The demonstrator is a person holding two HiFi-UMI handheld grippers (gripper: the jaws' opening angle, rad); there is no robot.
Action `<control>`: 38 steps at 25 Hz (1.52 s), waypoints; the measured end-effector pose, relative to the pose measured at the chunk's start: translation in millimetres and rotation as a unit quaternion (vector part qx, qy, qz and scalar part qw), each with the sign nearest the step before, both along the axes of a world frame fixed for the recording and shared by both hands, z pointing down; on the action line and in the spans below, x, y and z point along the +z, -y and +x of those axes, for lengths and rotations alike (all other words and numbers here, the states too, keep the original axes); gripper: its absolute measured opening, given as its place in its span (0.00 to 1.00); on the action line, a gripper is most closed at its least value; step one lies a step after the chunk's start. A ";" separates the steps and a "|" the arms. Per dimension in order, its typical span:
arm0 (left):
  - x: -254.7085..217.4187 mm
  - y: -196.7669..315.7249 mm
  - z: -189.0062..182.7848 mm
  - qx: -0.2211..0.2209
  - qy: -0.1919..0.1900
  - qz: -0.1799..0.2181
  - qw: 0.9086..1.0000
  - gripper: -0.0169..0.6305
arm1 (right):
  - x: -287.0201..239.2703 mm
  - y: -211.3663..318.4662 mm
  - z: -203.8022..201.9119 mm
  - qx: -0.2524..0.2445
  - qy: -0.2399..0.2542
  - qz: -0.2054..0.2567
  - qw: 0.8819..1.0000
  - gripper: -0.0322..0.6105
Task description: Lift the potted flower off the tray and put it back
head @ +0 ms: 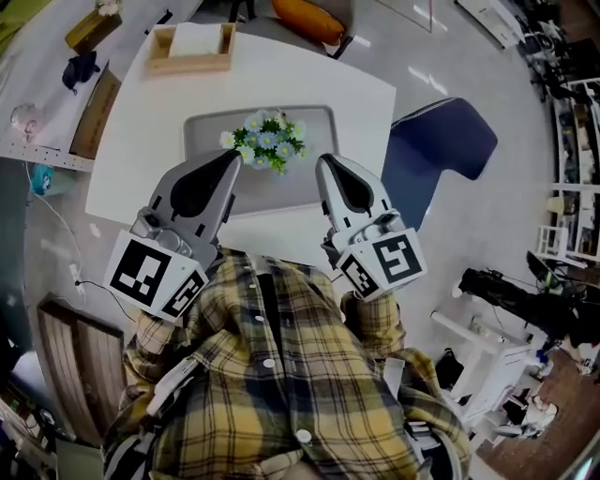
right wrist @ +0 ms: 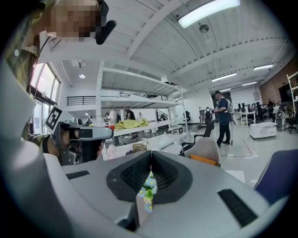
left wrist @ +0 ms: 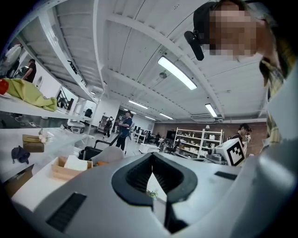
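Observation:
The potted flower (head: 268, 141), a bunch of small pale blue and yellow blooms with green leaves, stands on the grey tray (head: 211, 127) on a white table (head: 356, 94). My left gripper (head: 234, 156) is held level over the table's near edge, its tip just left of the flower, jaws shut and empty. At the flower's right side my right gripper (head: 323, 162) is likewise shut with nothing in it. A sliver of the flower (right wrist: 149, 188) shows under the closed jaws in the right gripper view, and a green speck of it (left wrist: 152, 193) in the left gripper view.
A wooden box (head: 190, 49) with white paper sits at the table's far side. A blue chair (head: 441, 145) stands to the right, an orange-cushioned seat (head: 309, 19) behind. A cluttered shelf (head: 56, 103) runs along the left. People stand in the room (right wrist: 223, 116).

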State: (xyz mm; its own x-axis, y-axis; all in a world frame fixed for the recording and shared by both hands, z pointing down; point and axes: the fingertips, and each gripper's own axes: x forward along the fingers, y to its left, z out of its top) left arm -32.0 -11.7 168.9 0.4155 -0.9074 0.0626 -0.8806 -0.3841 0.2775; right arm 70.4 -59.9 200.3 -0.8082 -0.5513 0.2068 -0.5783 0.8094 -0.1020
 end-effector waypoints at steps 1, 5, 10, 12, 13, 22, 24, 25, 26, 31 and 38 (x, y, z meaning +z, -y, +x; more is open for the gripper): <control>0.9 4.5 -0.5 -0.002 0.003 -0.002 1.000 0.04 | 1.3 4.0 -0.1 -0.003 0.000 -0.002 1.000 0.05; 5.3 16.6 0.5 -0.003 0.008 -0.011 1.000 0.04 | 5.8 17.3 2.7 -0.004 0.000 -0.011 1.000 0.05; 7.9 21.8 -3.9 0.007 0.013 -0.017 1.000 0.04 | 6.2 22.9 2.4 0.010 0.005 -0.011 1.000 0.05; 8.8 22.6 -4.8 0.013 0.014 -0.019 1.000 0.04 | 5.3 21.8 3.8 0.017 0.006 -0.010 1.000 0.05; 9.3 23.2 -5.1 0.016 0.013 -0.021 1.000 0.04 | 5.1 21.4 4.6 0.019 0.006 -0.010 1.000 0.05; 25.0 20.9 -13.5 0.022 0.006 -0.042 0.999 0.05 | 21.2 18.2 7.4 0.012 0.001 -0.034 0.999 0.05; 33.2 20.5 -15.9 0.025 0.011 -0.054 0.998 0.07 | 27.7 18.3 6.7 0.009 -0.001 -0.040 0.999 0.05; 38.1 20.3 -16.8 0.028 0.013 -0.062 0.998 0.10 | 31.2 18.5 6.4 0.008 -0.003 -0.042 0.999 0.05; 42.8 19.7 -17.4 0.031 0.014 -0.069 0.997 0.14 | 34.8 18.8 6.7 0.008 -0.004 -0.045 0.999 0.05; 64.2 16.2 -23.3 0.035 0.023 -0.095 0.995 0.28 | 55.7 20.5 9.2 0.004 -0.009 -0.071 0.997 0.13; 106.6 18.1 -31.6 0.048 0.052 -0.134 0.988 0.40 | 92.5 23.3 4.8 -0.024 -0.026 -0.118 0.992 0.27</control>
